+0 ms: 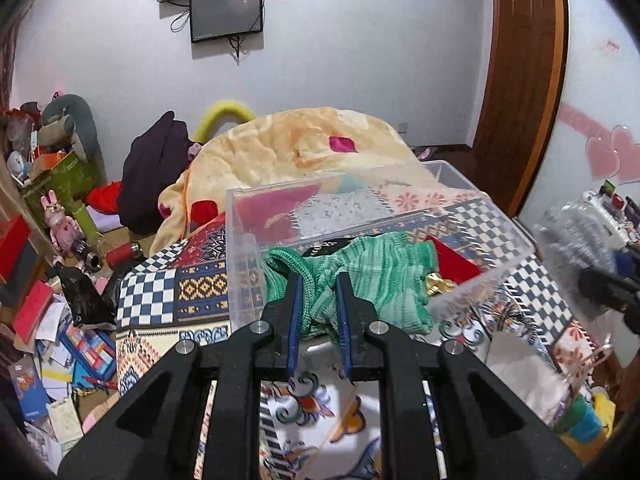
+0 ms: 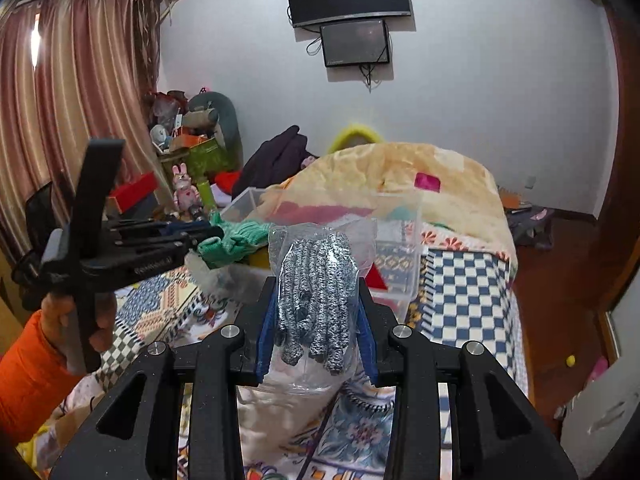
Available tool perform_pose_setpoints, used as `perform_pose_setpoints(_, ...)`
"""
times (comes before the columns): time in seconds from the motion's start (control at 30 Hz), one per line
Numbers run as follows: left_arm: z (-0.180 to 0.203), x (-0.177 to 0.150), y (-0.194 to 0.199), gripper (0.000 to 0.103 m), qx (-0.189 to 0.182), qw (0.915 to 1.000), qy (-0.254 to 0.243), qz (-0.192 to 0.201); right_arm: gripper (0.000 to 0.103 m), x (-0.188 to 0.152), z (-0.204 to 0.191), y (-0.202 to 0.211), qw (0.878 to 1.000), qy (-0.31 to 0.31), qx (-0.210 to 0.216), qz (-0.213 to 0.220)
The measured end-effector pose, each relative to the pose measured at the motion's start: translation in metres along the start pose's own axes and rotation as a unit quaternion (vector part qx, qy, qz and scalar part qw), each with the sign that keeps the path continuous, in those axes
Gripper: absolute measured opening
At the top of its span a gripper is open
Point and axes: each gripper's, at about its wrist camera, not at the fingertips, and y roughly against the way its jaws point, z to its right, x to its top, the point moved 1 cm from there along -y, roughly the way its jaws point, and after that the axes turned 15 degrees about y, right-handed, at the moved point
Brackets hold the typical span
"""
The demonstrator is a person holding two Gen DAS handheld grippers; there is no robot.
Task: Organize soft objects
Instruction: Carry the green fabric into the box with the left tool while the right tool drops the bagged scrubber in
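Left claw (image 1: 318,280) pinching green knit (image 1: 372,268) over clear bin (image 1: 480,280); right claw (image 2: 316,288) pinching bagged grey gloves (image 2: 316,280); I release at 12 o'clock next

Colours and patterns, bed scene

Knit glove (image 1: 372,276): mottled green. Bagged gloves (image 2: 316,292): black-white speckle, clear wrap. Bedcover (image 1: 160,296): blue-white checks, ornate patchwork. Blanket (image 1: 304,140): cream-yellow, magenta patch. Bin (image 1: 460,280): transparent. Gripper pads (image 1: 294,320): blue.

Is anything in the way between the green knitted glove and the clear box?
Nothing visible blocks it. The left gripper holds the green knitted glove right over the near rim of the clear box, which is open on top. A red item already lies inside, with room beside it.
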Motion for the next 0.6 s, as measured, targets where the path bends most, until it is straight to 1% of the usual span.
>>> perform_pose_setpoints(0.1,-0.003,0.008,-0.007,0.016,0.001,1.0,0.006,-0.002,0.032,0.007,0.003,-0.005,1.0,0.003,-0.001,0.002)
perform_pose_setpoints(0.33,-0.006,0.021,-0.026,0.016,0.025,0.9996,0.011,-0.005,0.033,0.021,0.005,-0.024,1.0,0.016,-0.003,0.002)
perform_pose_setpoints(0.43,-0.011,0.025,-0.031,0.016,0.034,0.9992,0.019,-0.003,0.033,0.026,0.007,-0.038,1.0,0.014,-0.002,-0.007)
perform_pose_setpoints(0.53,-0.015,0.026,-0.034,0.013,0.029,0.9992,0.028,-0.006,0.033,0.029,0.011,-0.052,1.0,0.011,-0.002,-0.02)
perform_pose_setpoints(0.6,-0.016,0.024,-0.033,0.012,0.032,0.9992,0.025,-0.005,0.033,0.032,0.013,-0.064,1.0,0.008,0.002,-0.03)
